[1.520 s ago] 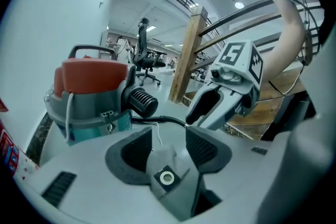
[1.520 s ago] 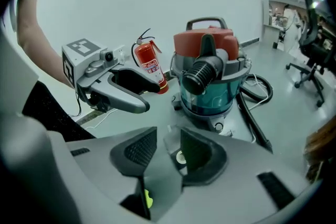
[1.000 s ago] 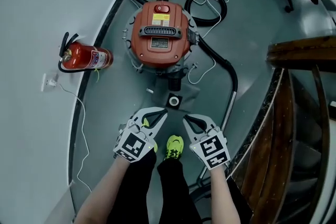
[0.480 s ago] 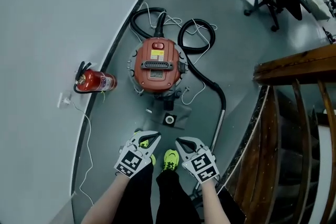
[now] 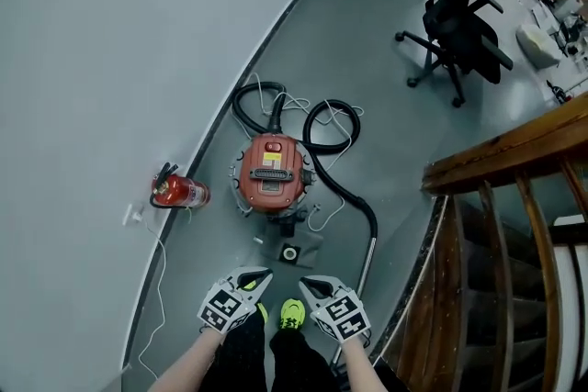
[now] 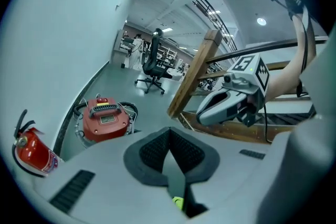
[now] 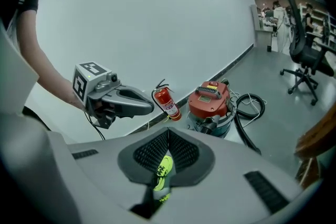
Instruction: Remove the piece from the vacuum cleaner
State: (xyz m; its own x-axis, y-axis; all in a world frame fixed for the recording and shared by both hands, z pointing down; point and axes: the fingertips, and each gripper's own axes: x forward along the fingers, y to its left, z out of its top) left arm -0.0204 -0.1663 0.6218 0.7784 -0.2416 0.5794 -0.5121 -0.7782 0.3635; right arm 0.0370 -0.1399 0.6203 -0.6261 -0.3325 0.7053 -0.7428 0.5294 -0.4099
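- Red vacuum cleaner (image 5: 271, 172) stands on the grey floor beside the curved white wall. Its black hose (image 5: 335, 119) coils behind it, then runs out to a metal wand (image 5: 365, 260).
- Small black piece with a pale ring (image 5: 290, 253) lies flat on the floor just in front of the vacuum cleaner, on the person's side. It is apart from the body, on a grey patch I can't identify.
- Judgement: removal looks done, with the piece off and set down. Nothing is visibly left to do on the vacuum cleaner.
- Left tongs (image 5: 262, 274) and right tongs (image 5: 305, 283) are both fully closed, pads pressed together, gripping nothing. Both are held up on the near side of the vacuum cleaner, well apart from it and from the piece.
- Only the head view shows the piece, the wand and the full hose run. It also shows the fire extinguisher (image 5: 181, 192) lying by the wall beside the vacuum cleaner, the office chair (image 5: 459, 32) far beyond it, and the neon shoes (image 5: 292, 314) below the tongs.
- Left gripper view adds closed pads up close, the vacuum cleaner's top handle and the right tongs side-on against the wooden railing (image 6: 193, 77). The piece is hidden behind the tongs' own body.
- Right gripper view adds its shut pads, with a neon shoe showing through the gap beneath them, far below and not gripped. The left tongs appear side-on. No piece is visible here either.
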